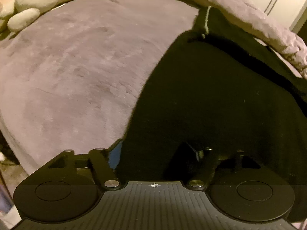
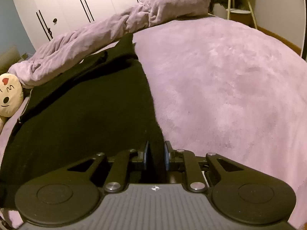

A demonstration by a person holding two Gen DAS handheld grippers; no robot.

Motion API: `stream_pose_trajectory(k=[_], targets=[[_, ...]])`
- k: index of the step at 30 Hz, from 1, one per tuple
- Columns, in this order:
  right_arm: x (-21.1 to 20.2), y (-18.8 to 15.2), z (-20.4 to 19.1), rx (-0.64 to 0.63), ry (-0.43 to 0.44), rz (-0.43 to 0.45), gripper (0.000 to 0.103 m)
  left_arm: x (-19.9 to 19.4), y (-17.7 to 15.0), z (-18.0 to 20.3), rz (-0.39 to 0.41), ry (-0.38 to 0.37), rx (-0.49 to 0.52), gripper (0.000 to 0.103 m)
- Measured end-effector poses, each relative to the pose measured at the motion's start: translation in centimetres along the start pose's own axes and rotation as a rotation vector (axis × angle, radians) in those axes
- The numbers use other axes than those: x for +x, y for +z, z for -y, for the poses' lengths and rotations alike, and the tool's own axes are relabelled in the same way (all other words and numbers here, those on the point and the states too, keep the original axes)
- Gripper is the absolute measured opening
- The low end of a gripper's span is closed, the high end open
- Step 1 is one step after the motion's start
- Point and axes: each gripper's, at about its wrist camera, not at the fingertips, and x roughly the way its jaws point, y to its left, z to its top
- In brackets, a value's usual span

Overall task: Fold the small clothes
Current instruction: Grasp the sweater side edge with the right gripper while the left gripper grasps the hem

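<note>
A black garment (image 1: 211, 95) with a pale drawstring (image 1: 206, 23) lies spread flat on the purple bed blanket (image 1: 76, 67). In the left wrist view my left gripper (image 1: 155, 153) sits at the garment's near left edge. Its jaws stand wide apart, black cloth fills the gap, and the pads do not visibly press. In the right wrist view the same garment (image 2: 86, 105) runs away to the left. My right gripper (image 2: 156, 155) is at its near right edge, jaws almost together and pinching a fold of the black cloth between the blue pads.
A rolled purple duvet (image 2: 105, 32) lies along the garment's far side. A cream plush toy (image 1: 28, 0) and an emoji cushion (image 2: 9, 94) rest at the head of the bed. White wardrobe doors (image 2: 76, 0) and a small side table (image 2: 239, 3) stand beyond.
</note>
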Motion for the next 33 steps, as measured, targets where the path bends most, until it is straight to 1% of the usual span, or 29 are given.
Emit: stream_pose_trajectory(k=[4, 5, 7, 10, 12, 14, 16, 17, 18, 19, 20, 22, 24, 26, 28, 29, 32, 33], targets=[[-0.1, -0.2, 0.0, -0.006, 0.002, -0.021, 0.017, -0.3, 0.1, -1.3, -0.001, -0.011, -0.040, 0.073], [-0.2, -0.3, 0.1, 0.005, 0.005, -0.025, 0.017, -0.4, 0.0, -1.5, -0.004, -0.011, -0.041, 0.074], [-0.3, -0.3, 0.4, 0.030, 0.017, -0.035, 0.018, -0.6, 0.0, -1.7, -0.009, -0.018, -0.043, 0.080], [-0.3, -0.3, 0.5, 0.032, 0.023, -0.048, 0.019, -0.6, -0.1, -2.0, -0.033, -0.042, -0.040, 0.081], [-0.4, -0.3, 0.7, 0.038, 0.027, -0.057, 0.019, -0.5, -0.2, -2.0, -0.039, -0.047, -0.037, 0.078], [-0.3, -0.2, 0.8, 0.043, 0.032, -0.069, 0.020, -0.6, -0.3, -1.9, -0.047, -0.043, -0.028, 0.072], [-0.3, -0.2, 0.8, 0.035, 0.035, -0.074, 0.020, -0.6, -0.4, -1.6, -0.059, -0.040, -0.011, 0.058], [-0.3, -0.2, 0.7, 0.030, 0.035, -0.078, 0.020, -0.7, -0.4, -1.4, -0.065, -0.036, 0.007, 0.055], [-0.3, -0.2, 0.6, 0.021, 0.038, -0.079, 0.020, -0.7, -0.4, -1.3, -0.069, -0.040, 0.027, 0.046], [-0.4, -0.2, 0.6, 0.011, 0.041, -0.078, 0.019, -0.8, -0.4, -1.2, -0.073, -0.044, 0.043, 0.040], [-0.5, -0.2, 0.6, 0.003, 0.044, -0.076, 0.019, -0.8, -0.4, -1.3, -0.076, -0.045, 0.048, 0.038], [-0.5, -0.2, 0.6, -0.006, 0.057, -0.079, 0.019, -0.9, -0.4, -1.7, -0.084, -0.058, 0.035, 0.030], [-0.5, -0.1, 0.7, -0.004, 0.060, -0.087, 0.019, -1.0, -0.4, -2.1, -0.087, -0.073, 0.010, 0.030], [-0.3, -0.1, 0.8, 0.001, 0.061, -0.098, 0.020, -1.0, -0.7, -2.3, -0.080, -0.080, 0.002, 0.035], [-0.1, 0.0, 0.8, -0.002, 0.067, -0.114, 0.021, -1.0, -0.9, -2.1, -0.080, -0.086, 0.015, 0.040], [0.0, 0.0, 0.8, -0.008, 0.069, -0.120, 0.021, -1.1, -0.9, -1.9, -0.080, -0.084, 0.029, 0.041], [0.1, 0.1, 0.6, -0.041, 0.079, -0.146, 0.021, -1.0, -1.0, -1.4, -0.096, -0.086, 0.063, 0.039], [0.1, 0.0, 0.6, -0.055, 0.081, -0.154, 0.021, -1.0, -1.0, -1.3, -0.101, -0.086, 0.075, 0.031]])
